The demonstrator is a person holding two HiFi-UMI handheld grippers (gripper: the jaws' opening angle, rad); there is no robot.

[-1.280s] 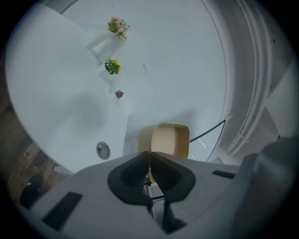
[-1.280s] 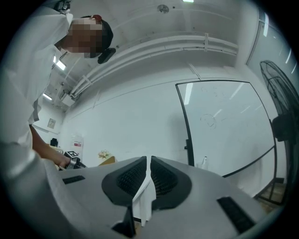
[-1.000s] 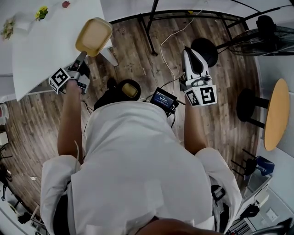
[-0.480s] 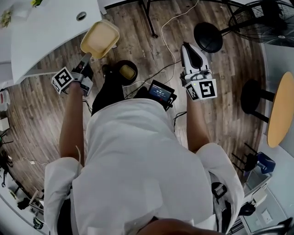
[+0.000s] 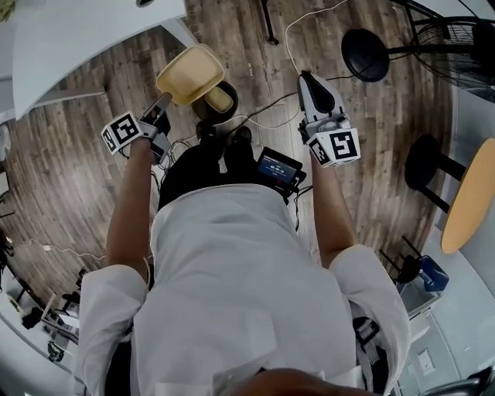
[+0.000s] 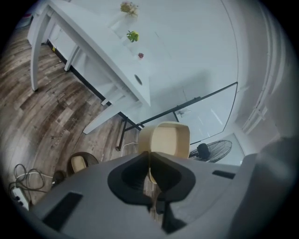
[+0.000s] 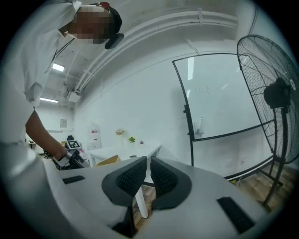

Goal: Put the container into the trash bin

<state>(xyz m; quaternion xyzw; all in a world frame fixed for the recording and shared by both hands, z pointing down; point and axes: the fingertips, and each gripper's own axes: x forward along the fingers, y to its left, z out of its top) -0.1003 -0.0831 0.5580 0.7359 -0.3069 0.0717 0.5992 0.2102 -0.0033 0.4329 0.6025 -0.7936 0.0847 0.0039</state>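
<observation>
My left gripper (image 5: 164, 101) was closed on the near rim of the container (image 5: 191, 75). In the left gripper view the two jaws of this gripper (image 6: 149, 164) stood together, with the thin wall of the container (image 6: 166, 139) pinched between them. The container was a shallow tan tray with rounded corners. It was held in the air with its open side up and it reached forward from the jaws.

My right gripper (image 5: 306, 79) was empty. In the right gripper view the pads of this gripper (image 7: 147, 172) were almost together, with only a thin slit between them and nothing in it.

The trash bin (image 5: 207, 108) stood on the wooden floor (image 5: 371, 155), in front of my feet. It was round and dark. In the head view the container covered the far left part of its rim. Inside the bin lay a second tan object (image 5: 220, 99). In the left gripper view the trash bin (image 6: 80, 163) was seen lower and to the left of the container.

A white table (image 5: 93, 39) stood on the far left side, and cables (image 5: 309, 19) ran over the floor. A standing fan (image 7: 275, 93) and a glass board in a black frame (image 7: 219, 98) were on the right side of the room.
</observation>
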